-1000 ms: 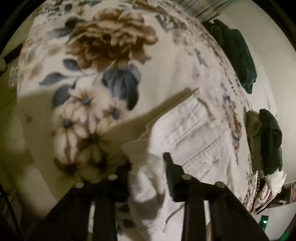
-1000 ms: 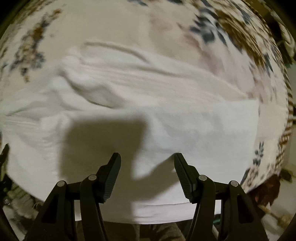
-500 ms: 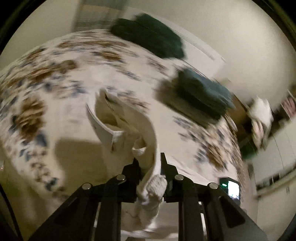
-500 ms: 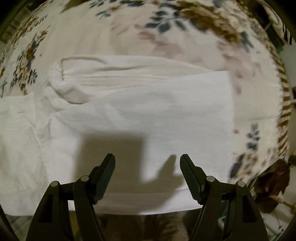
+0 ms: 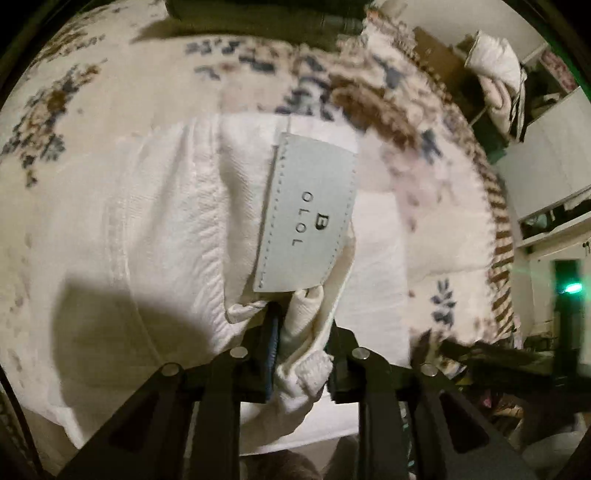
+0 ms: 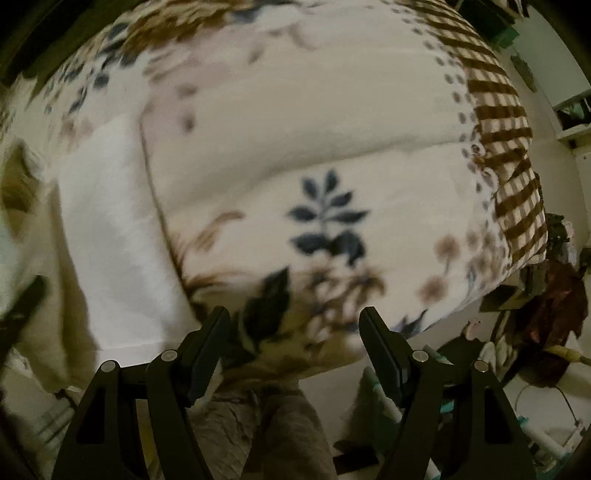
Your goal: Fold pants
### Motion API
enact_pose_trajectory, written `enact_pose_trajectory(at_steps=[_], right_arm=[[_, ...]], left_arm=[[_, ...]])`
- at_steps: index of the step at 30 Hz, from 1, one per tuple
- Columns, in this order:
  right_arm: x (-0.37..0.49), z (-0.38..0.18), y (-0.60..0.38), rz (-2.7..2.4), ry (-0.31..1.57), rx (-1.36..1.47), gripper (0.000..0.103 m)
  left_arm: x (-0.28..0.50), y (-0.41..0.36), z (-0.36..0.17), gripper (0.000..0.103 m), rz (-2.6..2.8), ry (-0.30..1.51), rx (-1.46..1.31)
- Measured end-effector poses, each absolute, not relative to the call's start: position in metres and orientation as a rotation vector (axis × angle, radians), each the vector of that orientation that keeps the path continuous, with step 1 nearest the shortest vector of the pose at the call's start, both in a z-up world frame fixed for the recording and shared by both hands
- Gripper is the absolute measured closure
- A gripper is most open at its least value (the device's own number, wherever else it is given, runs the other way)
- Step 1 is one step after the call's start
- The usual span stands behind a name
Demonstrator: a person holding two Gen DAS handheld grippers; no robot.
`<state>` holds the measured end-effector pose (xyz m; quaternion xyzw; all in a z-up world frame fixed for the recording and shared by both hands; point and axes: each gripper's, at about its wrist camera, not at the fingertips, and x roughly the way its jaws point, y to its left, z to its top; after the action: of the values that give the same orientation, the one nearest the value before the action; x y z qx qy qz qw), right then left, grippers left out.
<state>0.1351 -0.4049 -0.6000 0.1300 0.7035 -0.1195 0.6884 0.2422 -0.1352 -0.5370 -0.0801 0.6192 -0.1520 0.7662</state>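
- My left tongs [image 5: 301, 345] pinch the white pants [image 5: 177, 229] by the waistband beside the label patch [image 5: 306, 214], jaws easing apart to lay the fold.
- My right tongs [image 6: 295, 343] gape empty, off the pants' edge, over the floral bed [image 6: 314, 155].

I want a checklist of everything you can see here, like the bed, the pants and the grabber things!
Surface: floral blanket on a bed.
Job's things: white pants, brand patch facing up.
Clutter: dark clothes at the far edge.
Grippers: left gripper opening, a fold of pants between its fingers; right gripper open, empty, over the blanket edge.
Cables: nothing seen.
Surroundings: white cabinets, green light.
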Motion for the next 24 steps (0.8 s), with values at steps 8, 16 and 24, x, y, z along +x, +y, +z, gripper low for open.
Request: enact_pose_trajectory(at_steps=[8,16,24], right_arm=[[0.166,-0.567,-0.405,-0.003,1.486,0.498,0.028],[0.236,-0.585,-0.319,0.364,1.486,0.669,0.025],[0.247,-0.594,-0.270,0.442,1.453,0.520,0.078]], left_arm=[[0.236,-0.106,-0.465,0.006,-0.265,1.278,-0.234],[0.244,-0.007,-0.469,0.001,0.027,1.269,-0.161],[0.234,0.059,-0.485,0.001,0.199,1.277,-0.191]])
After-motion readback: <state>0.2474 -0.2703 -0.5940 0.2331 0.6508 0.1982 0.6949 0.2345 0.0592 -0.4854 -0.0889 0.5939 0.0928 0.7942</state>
